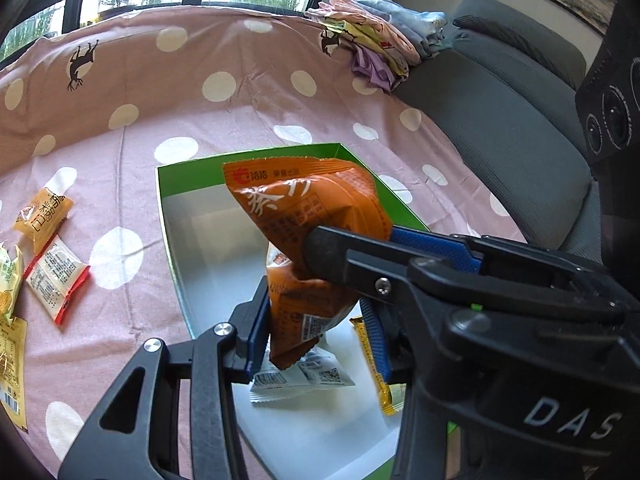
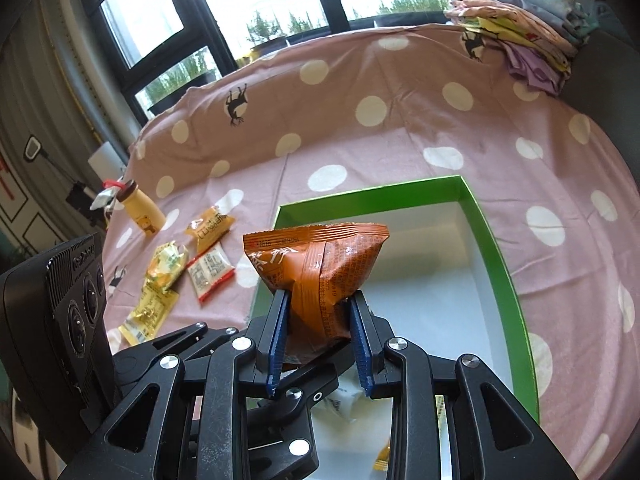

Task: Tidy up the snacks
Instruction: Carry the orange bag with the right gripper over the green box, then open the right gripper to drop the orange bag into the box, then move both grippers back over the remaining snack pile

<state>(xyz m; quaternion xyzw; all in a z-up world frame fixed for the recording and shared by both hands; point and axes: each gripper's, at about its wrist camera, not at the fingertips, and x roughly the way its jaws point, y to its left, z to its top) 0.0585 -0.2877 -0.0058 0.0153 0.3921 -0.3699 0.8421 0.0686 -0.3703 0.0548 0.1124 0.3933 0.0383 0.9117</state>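
Currently, one orange snack packet [image 1: 308, 216] is clamped by both tools at once and hangs in the air above the open green box [image 1: 256, 156]. The left tool [image 1: 316, 328] is closed on the packet's lower end, its blue pads pressing the crumpled foil from both sides. The right tool [image 2: 318, 320] is closed on the same packet [image 2: 320, 264] higher up; in the left wrist view its black finger and blue pad [image 1: 432, 240] cross in from the right edge and pinch the packet's middle.

The packet's long axis runs roughly along the fingers of the left tool, with the sealed top edge pointing away toward the far wall of the box. Both tools are equally close to it, since both hold it.

The box stands on the pink dotted cloth of the desk [image 1: 192, 112], directly beneath the packet. Its white floor already carries a white packet [image 1: 296, 384] and a yellow packet [image 1: 380, 368] near the near edge. Judged from this, the coming move is a release straight down; the far part of the box floor is free.

More loose packets [image 2: 192, 260] lie on the cloth toward the left edge of the desk, well apart from the box.
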